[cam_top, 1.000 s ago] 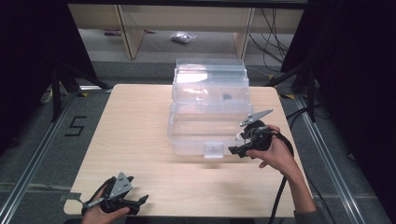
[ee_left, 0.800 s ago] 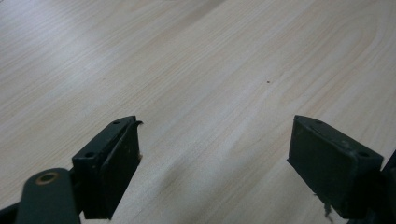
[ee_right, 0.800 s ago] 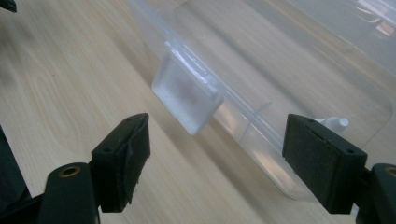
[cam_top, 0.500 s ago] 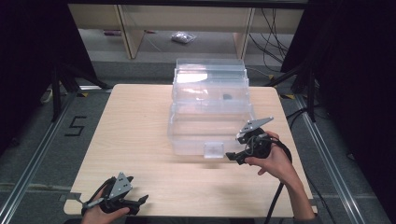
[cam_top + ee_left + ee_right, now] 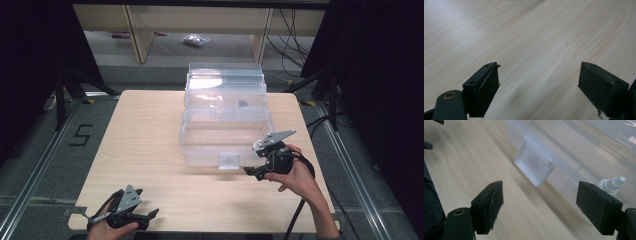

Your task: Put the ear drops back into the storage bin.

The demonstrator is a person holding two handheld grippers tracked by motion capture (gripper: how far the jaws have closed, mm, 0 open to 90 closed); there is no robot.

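Two tongs, left [image 5: 150, 216] and right [image 5: 248, 171], both gaping, one clear box [image 5: 225, 120], one table [image 5: 145, 130]

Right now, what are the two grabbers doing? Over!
Left gripper open, low at table's near edge. Right gripper open, beside the clear plastic box's front latch, not touching. Nothing between them.

A clear plastic box [image 5: 225, 127] with lid closed stands at the table's middle-far part; its front latch [image 5: 534, 167] hangs down; a small white bottle [image 5: 611, 185] lies inside
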